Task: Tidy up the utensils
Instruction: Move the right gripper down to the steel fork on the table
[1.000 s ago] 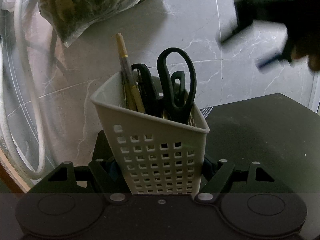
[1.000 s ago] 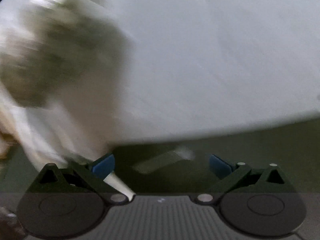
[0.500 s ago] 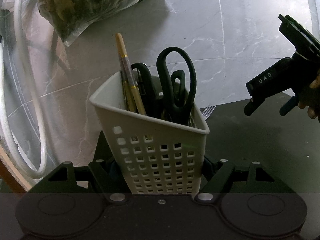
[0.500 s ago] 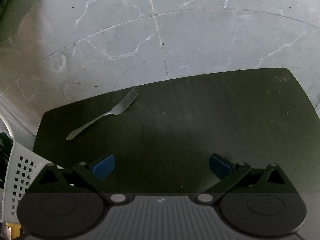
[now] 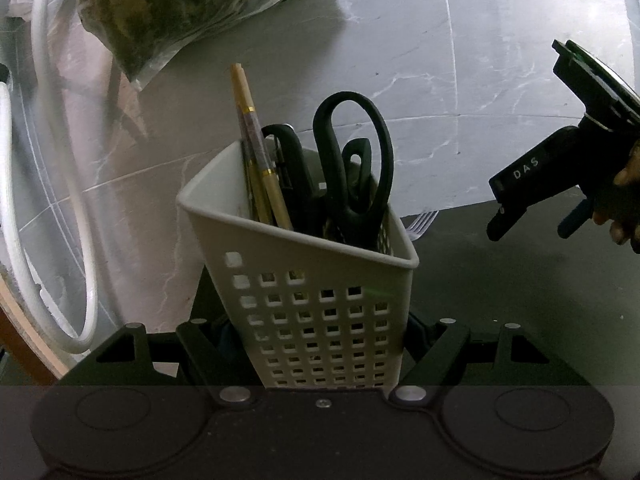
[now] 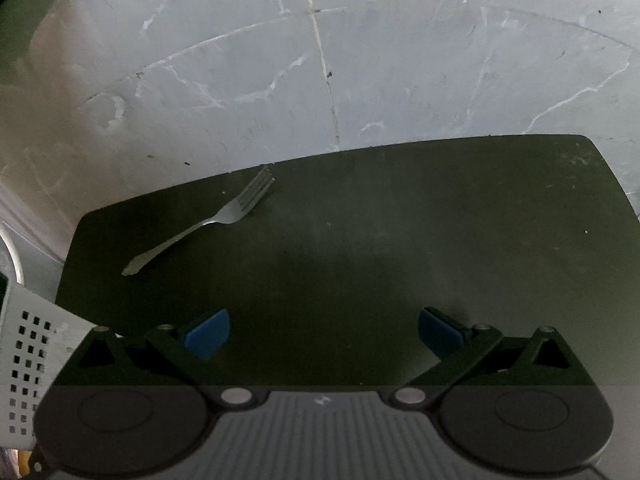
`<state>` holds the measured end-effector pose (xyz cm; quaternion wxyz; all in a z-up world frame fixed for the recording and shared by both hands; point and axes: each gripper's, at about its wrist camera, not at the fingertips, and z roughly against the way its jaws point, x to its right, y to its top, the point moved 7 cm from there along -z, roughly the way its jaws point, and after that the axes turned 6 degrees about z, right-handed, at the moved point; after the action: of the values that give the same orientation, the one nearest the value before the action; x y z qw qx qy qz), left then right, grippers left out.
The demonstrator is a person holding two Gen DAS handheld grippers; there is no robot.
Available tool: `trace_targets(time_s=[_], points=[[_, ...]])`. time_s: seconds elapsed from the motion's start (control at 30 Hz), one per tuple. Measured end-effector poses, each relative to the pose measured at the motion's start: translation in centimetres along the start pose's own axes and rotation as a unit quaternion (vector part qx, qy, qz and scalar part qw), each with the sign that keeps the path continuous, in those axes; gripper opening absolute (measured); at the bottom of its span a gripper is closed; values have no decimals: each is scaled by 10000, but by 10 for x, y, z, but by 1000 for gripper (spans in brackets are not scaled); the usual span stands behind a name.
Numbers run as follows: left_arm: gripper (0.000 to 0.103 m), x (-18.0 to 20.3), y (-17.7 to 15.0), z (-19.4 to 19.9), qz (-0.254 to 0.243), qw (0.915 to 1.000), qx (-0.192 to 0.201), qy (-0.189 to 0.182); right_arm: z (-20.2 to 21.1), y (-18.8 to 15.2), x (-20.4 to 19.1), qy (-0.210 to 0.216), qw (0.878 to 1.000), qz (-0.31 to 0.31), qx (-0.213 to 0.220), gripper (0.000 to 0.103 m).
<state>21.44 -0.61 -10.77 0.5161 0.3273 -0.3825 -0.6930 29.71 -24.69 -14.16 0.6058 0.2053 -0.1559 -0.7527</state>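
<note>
A white perforated utensil basket (image 5: pixel 304 248) stands on the dark mat (image 6: pixel 400 220), and my left gripper (image 5: pixel 320 336) is shut on its lower sides. Black scissors (image 5: pixel 352 160), another black handle and gold-banded sticks (image 5: pixel 256 152) stand in it. A silver fork (image 6: pixel 208 224) lies alone on the mat's far left; only its tines (image 5: pixel 420 222) peek past the basket in the left wrist view. My right gripper (image 6: pixel 324 332) hovers open above the mat with nothing between its blue pads (image 6: pixel 208 332). It also shows in the left wrist view as the right gripper (image 5: pixel 536 216), held by a hand (image 5: pixel 628 184).
Grey marble floor tiles (image 6: pixel 280 60) surround the mat. A clear plastic bag of dark greens (image 5: pixel 180 8) lies behind the basket. A white hose (image 5: pixel 60 200) loops down at the left. The basket's corner (image 6: pixel 28 344) sits at the right wrist view's lower left.
The right gripper swung down from a blur at the top right to hang over the mat, and the fork now looks nearer. The left gripper and basket have not moved.
</note>
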Motion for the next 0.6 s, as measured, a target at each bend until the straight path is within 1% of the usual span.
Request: trace_targets(time_s=[0.07, 0.1, 0.13, 0.17, 0.2, 0.23, 0.4, 0.6], points=[[79, 0, 1, -1, 6, 10000, -5, 12, -3, 1, 2, 55, 10000, -12, 54, 103], [79, 0, 1, -1, 7, 10000, -6, 19, -2, 2, 3, 148, 9998, -4, 167, 103], [79, 0, 1, -1, 10, 10000, -7, 28, -1, 4, 2, 252, 9991, 22, 333, 103], [79, 0, 1, -1, 12, 10000, -9, 31, 2, 7, 1, 359, 9975, 76, 606, 103], [79, 0, 1, -1, 17, 10000, -9, 37, 3, 10, 1, 380, 9958, 127, 824, 103], [79, 0, 1, -2, 21, 10000, -8, 44, 2, 14, 0, 375, 9946, 164, 951, 103], [79, 1, 1, -2, 35, 10000, -7, 79, -14, 34, -10, 772, 9900, 232, 1161, 103], [79, 1, 1, -2, 58, 9999, -20, 107, -39, 55, -24, 949, 9855, 448, 1335, 103]])
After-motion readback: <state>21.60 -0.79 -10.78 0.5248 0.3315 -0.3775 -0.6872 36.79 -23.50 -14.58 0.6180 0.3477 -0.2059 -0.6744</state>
